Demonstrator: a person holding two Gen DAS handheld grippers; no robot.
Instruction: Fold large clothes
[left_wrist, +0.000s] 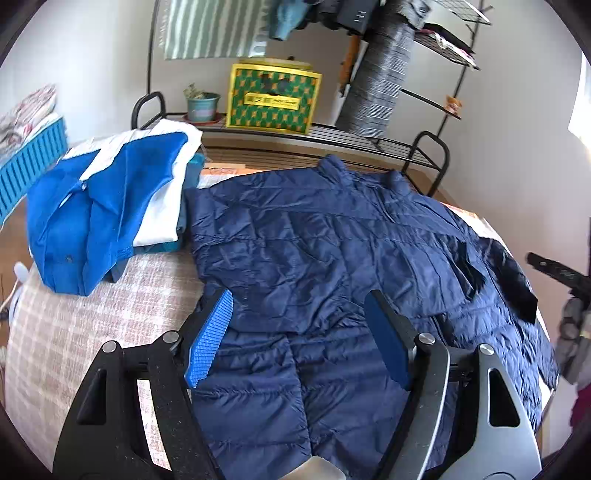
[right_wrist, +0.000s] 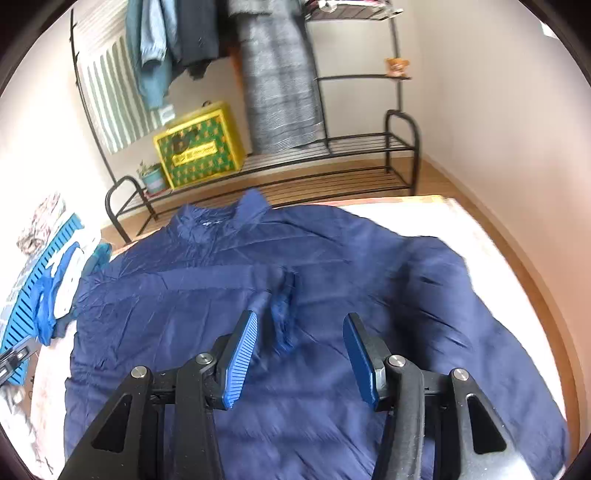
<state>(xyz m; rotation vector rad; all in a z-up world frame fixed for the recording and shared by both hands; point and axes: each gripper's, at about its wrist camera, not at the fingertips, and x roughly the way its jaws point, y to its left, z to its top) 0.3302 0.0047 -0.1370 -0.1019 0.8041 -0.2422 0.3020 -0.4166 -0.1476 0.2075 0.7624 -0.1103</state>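
Navy quilted puffer jacket (left_wrist: 332, 251) spread flat on checked tablecloth (left_wrist: 74, 325) over the counter, collar toward the black metal rack (left_wrist: 369, 144). Left gripper (left_wrist: 299, 332) above the jacket's lower part, fingers (left_wrist: 210, 339) wide apart, gripping nothing. Right gripper (right_wrist: 299, 354) above jacket middle, fingers (right_wrist: 240, 358) apart too, nothing between. Folded blue-and-white clothes stack (left_wrist: 110, 206) just beside the jacket's left edge. Blue slatted crate (left_wrist: 29, 166) further left. On rack: yellow-green patterned box (left_wrist: 271, 99), small potted plant (left_wrist: 201, 103). Right view motion-blurred.
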